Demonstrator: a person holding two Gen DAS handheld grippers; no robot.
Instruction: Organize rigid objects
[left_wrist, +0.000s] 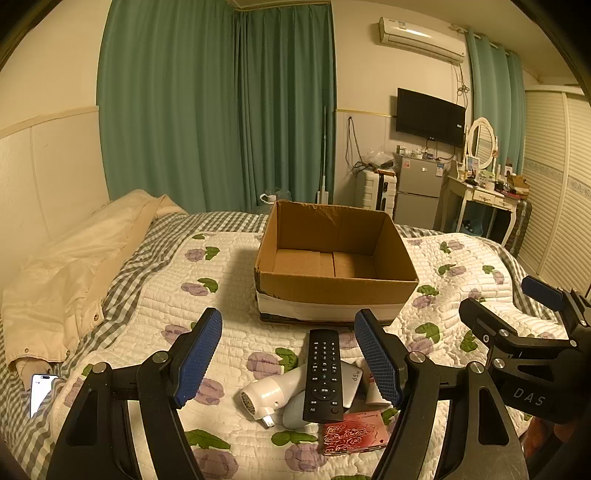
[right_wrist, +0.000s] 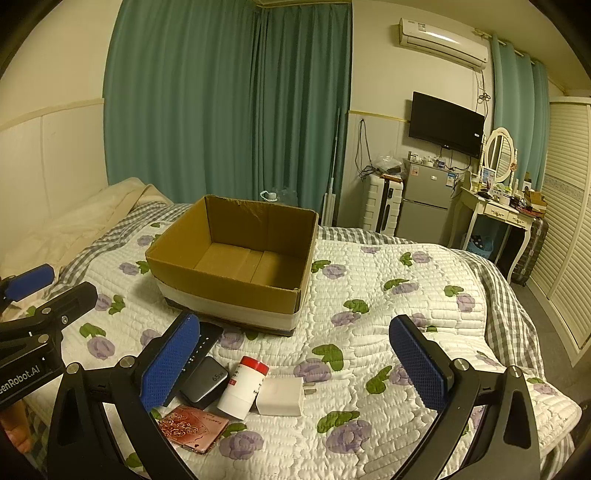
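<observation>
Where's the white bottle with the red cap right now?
In the right wrist view, the white plastic bottle with the red cap lies tilted on the floral quilt, between the dark grey 65W power bank and the white cube charger, in front of the cardboard box.

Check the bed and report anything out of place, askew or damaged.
The cardboard box sits empty, its far rim ragged and torn. The items lie in a loose heap in front of it: the remote rests across the hair dryer, and the red-capped bottle lies on its side. Nothing is spilled.
</observation>
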